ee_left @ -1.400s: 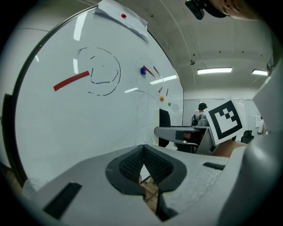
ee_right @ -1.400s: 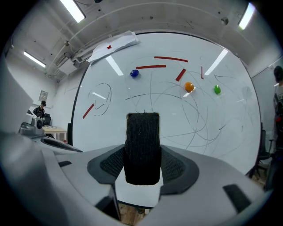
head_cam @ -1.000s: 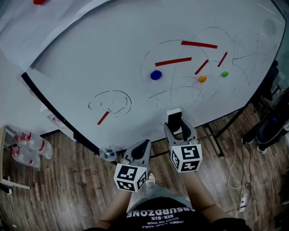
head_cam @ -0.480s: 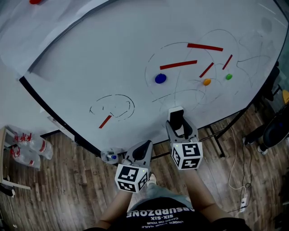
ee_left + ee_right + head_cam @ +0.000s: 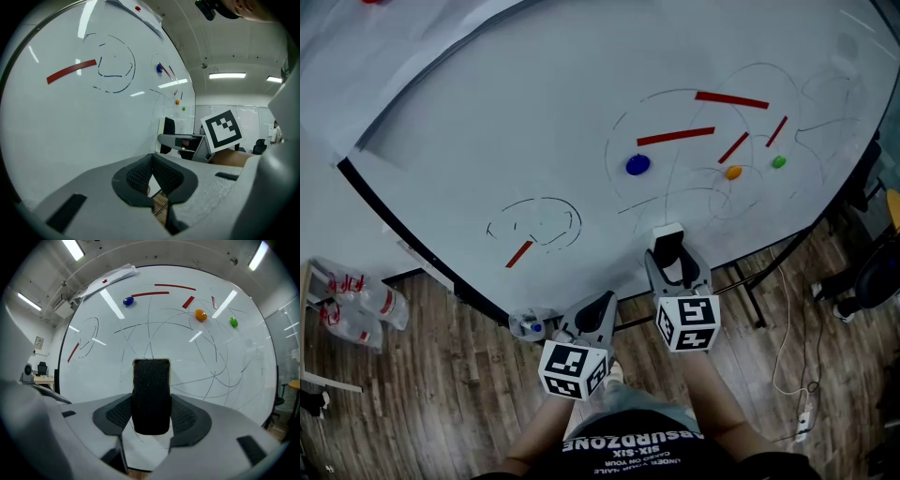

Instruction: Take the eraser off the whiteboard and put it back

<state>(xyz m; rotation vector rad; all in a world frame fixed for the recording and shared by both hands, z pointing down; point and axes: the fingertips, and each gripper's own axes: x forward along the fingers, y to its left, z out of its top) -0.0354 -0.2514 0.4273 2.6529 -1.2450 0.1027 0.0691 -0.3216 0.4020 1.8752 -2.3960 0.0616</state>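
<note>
Floor [image 5: 412, 394]: wood planks are laid | clear plastic bottles [image 5: 361, 305]: seen lying at its left edge | ceiling [image 5: 225, 42]: white, lit by strip lights [image 5: 227, 75] | desk [image 5: 40, 378] and chair [image 5: 42, 367]: seen beyond the whiteboard's [image 5: 103, 362] left edge

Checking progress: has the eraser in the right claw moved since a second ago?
Yes, slightly: the eraser has edged toward the blue magnet.

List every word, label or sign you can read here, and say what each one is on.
"ABSURDZONE": on the person's dark shirt, upside down in the head view.
"SIX-SIX": same shirt, next line; the smaller lines beyond it are too blurred to read.
Bottle labels: red, too small to read.
Marker cubes: black-and-white squares only, no letters.
Whiteboard: scribbled lines, no words.
</note>
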